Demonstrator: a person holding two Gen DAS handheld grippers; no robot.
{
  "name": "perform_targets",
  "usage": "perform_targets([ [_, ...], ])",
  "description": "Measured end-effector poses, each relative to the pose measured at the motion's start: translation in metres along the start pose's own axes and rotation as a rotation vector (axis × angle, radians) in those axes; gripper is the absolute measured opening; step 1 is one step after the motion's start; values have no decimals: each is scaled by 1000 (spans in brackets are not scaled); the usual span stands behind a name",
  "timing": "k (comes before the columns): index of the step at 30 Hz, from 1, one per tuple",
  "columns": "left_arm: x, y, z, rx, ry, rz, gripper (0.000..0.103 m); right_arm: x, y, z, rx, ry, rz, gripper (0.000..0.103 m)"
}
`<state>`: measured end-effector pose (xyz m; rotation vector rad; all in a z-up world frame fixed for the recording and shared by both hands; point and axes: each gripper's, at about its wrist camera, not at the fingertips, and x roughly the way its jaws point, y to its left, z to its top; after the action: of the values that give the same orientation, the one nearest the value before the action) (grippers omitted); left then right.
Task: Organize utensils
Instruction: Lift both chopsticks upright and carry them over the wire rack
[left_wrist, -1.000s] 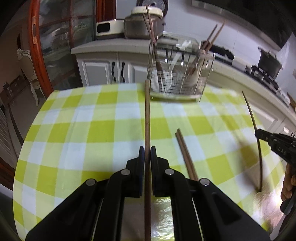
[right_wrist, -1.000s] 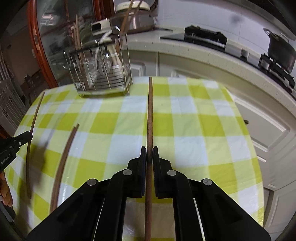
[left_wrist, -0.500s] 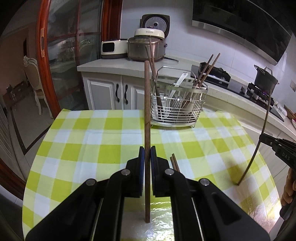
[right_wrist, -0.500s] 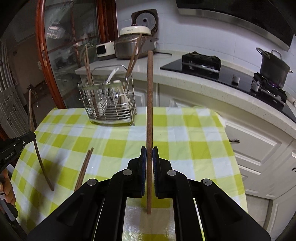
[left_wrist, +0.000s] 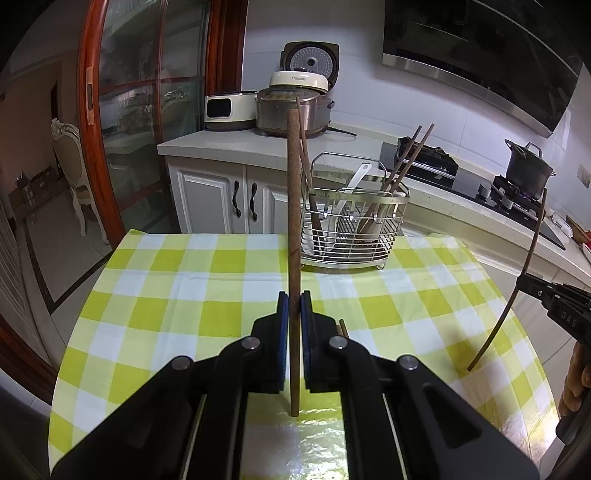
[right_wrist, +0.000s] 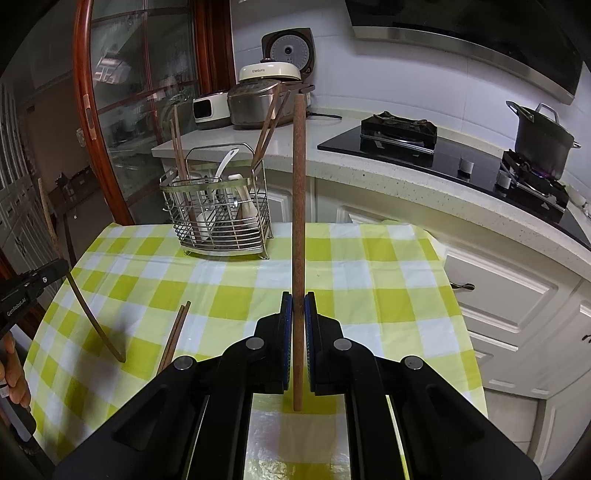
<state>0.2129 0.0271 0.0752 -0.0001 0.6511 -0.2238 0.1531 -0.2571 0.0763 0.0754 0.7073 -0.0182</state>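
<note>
Left wrist view: left gripper (left_wrist: 294, 301) clenched on a brown chopstick (left_wrist: 294, 229), stick upright between the blue pads, lower end clear of the yellow-checked tablecloth (left_wrist: 177, 295), upper end level with the rice cookers (left_wrist: 291, 110) on the counter behind. Wire utensil basket (left_wrist: 351, 236) at the far edge of the cloth, just right of the held stick, loaded with more chopsticks and a white spoon (left_wrist: 354, 177) leaning inside. Short tip of a loose chopstick pair (left_wrist: 343, 326) peeping out beside the right finger, on the cloth nearer than the basket. Far right of the basket, right gripper (left_wrist: 522, 282) pinching a second chopstick (left_wrist: 517, 295), bowed by the lens, lifted off the cloth; fingers of a hand (left_wrist: 574, 380) below it. Black pot (left_wrist: 528, 168) on the stove, right of the basket. Right wrist view: right gripper (right_wrist: 298, 306) clamped tight on its own chopstick (right_wrist: 298, 221), likewise upright and off the tablecloth (right_wrist: 369, 280). Basket (right_wrist: 221, 221) at the far edge, left of that stick, white spoon (right_wrist: 225, 162) and dark chopsticks standing in it. Loose chopstick pair (right_wrist: 173, 338) flat on the cloth, nearer than the basket and to its left. Further left of the basket, left gripper (right_wrist: 64, 267) gripping its curved-looking chopstick (right_wrist: 74, 284) above the cloth, part of a hand (right_wrist: 14, 373) at the frame edge.
</note>
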Motion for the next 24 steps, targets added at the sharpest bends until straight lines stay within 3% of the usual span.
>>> perform_targets([
  [8, 3, 0, 25, 0, -29, -20, 7, 0, 5, 23, -10, -27, 11, 8],
  [24, -7, -2, 144, 14, -225, -34, 7, -4, 13, 137, 13, -166, 49, 8],
])
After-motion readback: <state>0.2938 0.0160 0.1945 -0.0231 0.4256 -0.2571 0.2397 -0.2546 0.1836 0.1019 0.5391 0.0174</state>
